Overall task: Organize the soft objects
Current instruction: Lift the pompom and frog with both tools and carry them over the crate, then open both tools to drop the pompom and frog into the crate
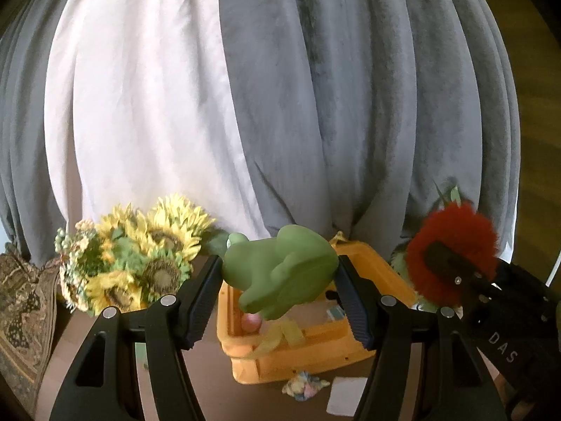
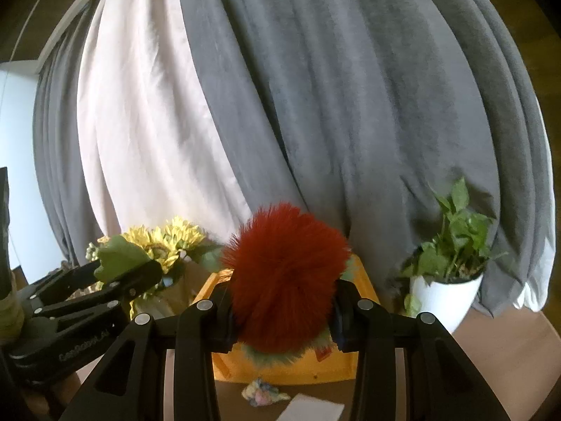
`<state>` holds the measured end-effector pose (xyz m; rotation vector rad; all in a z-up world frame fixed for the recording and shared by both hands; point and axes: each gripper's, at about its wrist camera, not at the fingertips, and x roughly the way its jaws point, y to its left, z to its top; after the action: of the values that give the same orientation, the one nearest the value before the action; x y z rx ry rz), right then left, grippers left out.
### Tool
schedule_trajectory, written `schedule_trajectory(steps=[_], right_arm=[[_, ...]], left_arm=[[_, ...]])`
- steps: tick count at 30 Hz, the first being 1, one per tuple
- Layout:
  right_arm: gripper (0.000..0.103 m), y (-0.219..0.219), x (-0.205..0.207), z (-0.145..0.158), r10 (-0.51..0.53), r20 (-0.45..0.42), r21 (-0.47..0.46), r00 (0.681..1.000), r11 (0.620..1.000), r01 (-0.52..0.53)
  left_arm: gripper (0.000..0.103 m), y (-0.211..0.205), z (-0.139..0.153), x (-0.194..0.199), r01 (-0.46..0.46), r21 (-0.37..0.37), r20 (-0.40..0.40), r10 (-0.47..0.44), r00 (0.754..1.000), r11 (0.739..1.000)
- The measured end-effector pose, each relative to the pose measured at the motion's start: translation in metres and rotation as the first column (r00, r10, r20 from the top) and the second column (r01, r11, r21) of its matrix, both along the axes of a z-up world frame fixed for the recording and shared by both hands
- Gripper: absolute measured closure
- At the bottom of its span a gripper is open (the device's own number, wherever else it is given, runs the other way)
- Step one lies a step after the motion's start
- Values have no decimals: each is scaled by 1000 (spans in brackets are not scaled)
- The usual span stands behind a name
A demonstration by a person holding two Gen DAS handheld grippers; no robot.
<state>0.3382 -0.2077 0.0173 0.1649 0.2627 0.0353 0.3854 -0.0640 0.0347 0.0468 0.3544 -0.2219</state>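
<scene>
My left gripper is shut on a soft green frog toy and holds it above the orange bin. My right gripper is shut on a fluffy red pom-pom over the same orange bin. In the left wrist view the right gripper and the red pom-pom show at the right. In the right wrist view the left gripper with the frog shows at the left. A small pastel soft toy lies on the table before the bin; it also shows in the right wrist view.
A bunch of sunflowers stands left of the bin. A potted green plant in a white pot stands to the right. Grey and white curtains hang behind. A white card lies on the brown table. A patterned cushion is far left.
</scene>
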Motion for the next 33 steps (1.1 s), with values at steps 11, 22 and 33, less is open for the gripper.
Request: schedule_trajectory(steps=[11,22,33], right_arm=[[62,-5,50,-2,7,-7,-11,1000,1000,-7],[62,-8,98,-14,10,-58,-69,998,997,-14],[62,-20,152,-42,37,-185,-34,982,998,-44]], left_arm=[[39,-6,-6,51,-14,14,-25,14,1000,1000],[39,-15,-29,105,-2,27,-99,5,995,1000],[39,-21,-64,148,29,44,-205,-19,979,999]])
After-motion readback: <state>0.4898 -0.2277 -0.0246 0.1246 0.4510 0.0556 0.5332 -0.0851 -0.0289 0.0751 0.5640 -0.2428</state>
